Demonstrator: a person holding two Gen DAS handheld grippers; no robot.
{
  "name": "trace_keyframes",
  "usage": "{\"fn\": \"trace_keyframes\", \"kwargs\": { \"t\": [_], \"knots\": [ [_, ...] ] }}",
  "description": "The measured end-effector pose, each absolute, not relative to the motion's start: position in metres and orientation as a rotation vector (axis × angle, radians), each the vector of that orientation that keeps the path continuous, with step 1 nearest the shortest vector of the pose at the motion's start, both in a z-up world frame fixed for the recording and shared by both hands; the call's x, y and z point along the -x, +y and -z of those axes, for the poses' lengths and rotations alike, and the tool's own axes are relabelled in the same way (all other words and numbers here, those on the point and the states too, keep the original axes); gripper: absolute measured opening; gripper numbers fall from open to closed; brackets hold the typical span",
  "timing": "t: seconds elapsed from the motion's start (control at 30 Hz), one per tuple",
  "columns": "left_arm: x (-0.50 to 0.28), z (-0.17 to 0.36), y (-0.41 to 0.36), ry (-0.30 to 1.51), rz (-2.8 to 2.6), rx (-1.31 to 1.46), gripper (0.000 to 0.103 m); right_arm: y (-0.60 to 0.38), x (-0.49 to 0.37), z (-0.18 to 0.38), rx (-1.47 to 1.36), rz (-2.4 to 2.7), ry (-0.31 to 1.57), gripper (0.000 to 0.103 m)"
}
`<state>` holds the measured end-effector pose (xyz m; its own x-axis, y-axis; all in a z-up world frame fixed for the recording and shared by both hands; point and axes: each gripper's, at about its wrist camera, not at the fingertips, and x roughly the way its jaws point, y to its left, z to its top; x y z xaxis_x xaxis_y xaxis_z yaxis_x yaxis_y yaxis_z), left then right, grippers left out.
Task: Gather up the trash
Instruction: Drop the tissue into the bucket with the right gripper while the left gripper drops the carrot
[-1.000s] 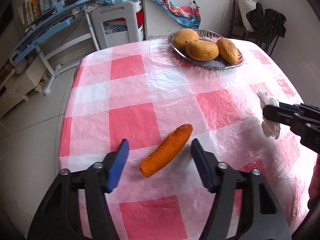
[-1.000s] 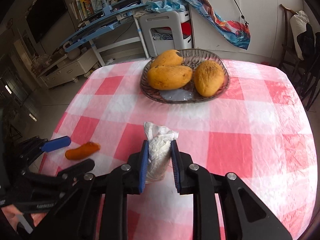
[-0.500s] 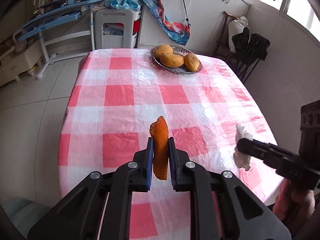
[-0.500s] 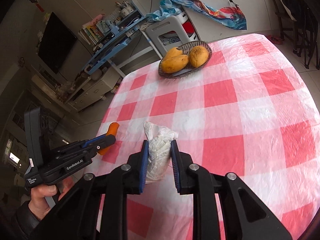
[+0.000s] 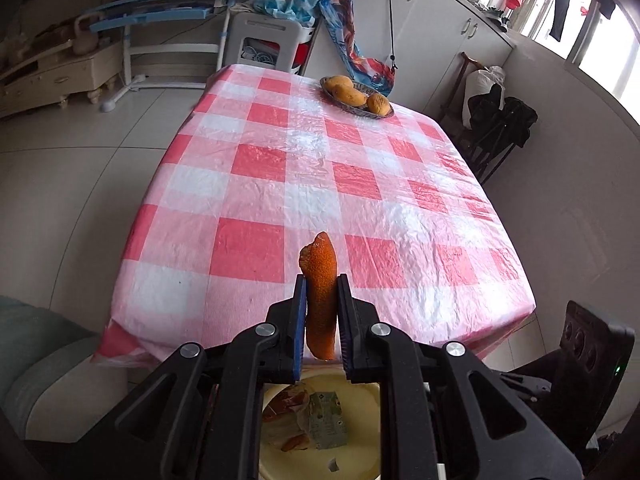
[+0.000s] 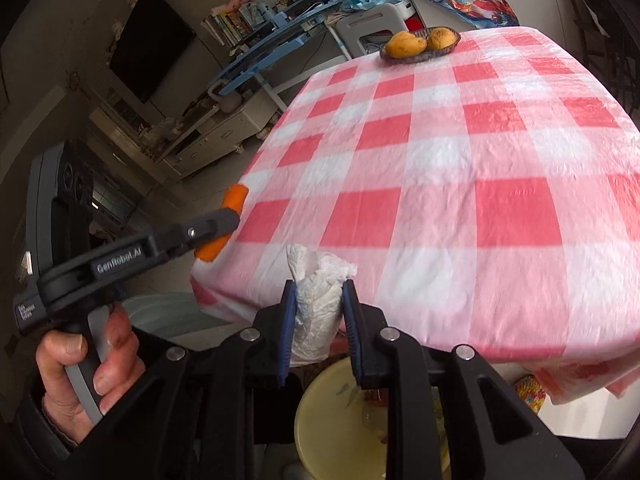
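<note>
My left gripper [image 5: 321,308] is shut on an orange peel [image 5: 320,292] and holds it upright above a pale yellow bin [image 5: 360,440] that stands on the floor below the table's near edge; scraps lie in the bin. My right gripper [image 6: 318,312] is shut on a crumpled white tissue [image 6: 316,304] above the same bin [image 6: 332,412]. The left gripper with the peel [image 6: 234,200] also shows in the right wrist view, at the left beside the table corner.
The table [image 5: 320,168] has a red and white checked cloth. A dish of mangoes [image 5: 358,98] stands at its far end. A dark chair with clothes [image 5: 496,120] is at the right. Shelves and a white stool [image 5: 272,44] stand behind the table.
Both grippers have drawn back off the table and down over the bin, each keeping its hold. A second ago the left gripper was open around the peel lying on the cloth.
</note>
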<state>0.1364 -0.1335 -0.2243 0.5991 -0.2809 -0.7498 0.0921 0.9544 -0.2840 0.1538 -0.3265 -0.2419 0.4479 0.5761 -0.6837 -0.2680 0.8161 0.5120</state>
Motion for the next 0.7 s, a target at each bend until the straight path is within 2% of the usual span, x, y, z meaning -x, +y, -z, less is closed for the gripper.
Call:
{"fn": "trace_keyframes", "kwargs": {
  "t": [0.13, 0.23, 0.3, 0.47, 0.57, 0.67, 0.7],
  "knots": [
    [-0.114, 0.222, -0.135, 0.899, 0.226, 0.213, 0.014, -0.305, -0.122, 0.258, -0.249, -0.552, 1.058, 0.025],
    [-0.102, 0.223, -0.138, 0.906, 0.228, 0.198, 0.014, -0.294, -0.108, 0.266, -0.185, -0.544, 1.097, 0.029],
    [-0.092, 0.226, -0.142, 0.917, 0.231, 0.184, 0.014, -0.293, -0.102, 0.269, -0.153, -0.508, 1.103, 0.055],
    [-0.068, 0.241, -0.158, 0.992, 0.259, 0.132, 0.014, -0.322, -0.098, 0.255, -0.236, -0.384, 1.008, 0.069],
    [-0.058, 0.262, -0.172, 1.103, 0.278, 0.079, 0.015, -0.341, -0.096, 0.241, -0.295, -0.313, 0.903, 0.072],
    [-0.053, 0.269, -0.180, 1.127, 0.271, 0.025, 0.031, -0.353, -0.091, 0.228, -0.319, -0.258, 0.799, 0.078],
    [-0.052, 0.265, -0.180, 1.102, 0.260, 0.018, 0.043, -0.356, -0.090, 0.225, -0.325, -0.244, 0.774, 0.080]
  ]
}}
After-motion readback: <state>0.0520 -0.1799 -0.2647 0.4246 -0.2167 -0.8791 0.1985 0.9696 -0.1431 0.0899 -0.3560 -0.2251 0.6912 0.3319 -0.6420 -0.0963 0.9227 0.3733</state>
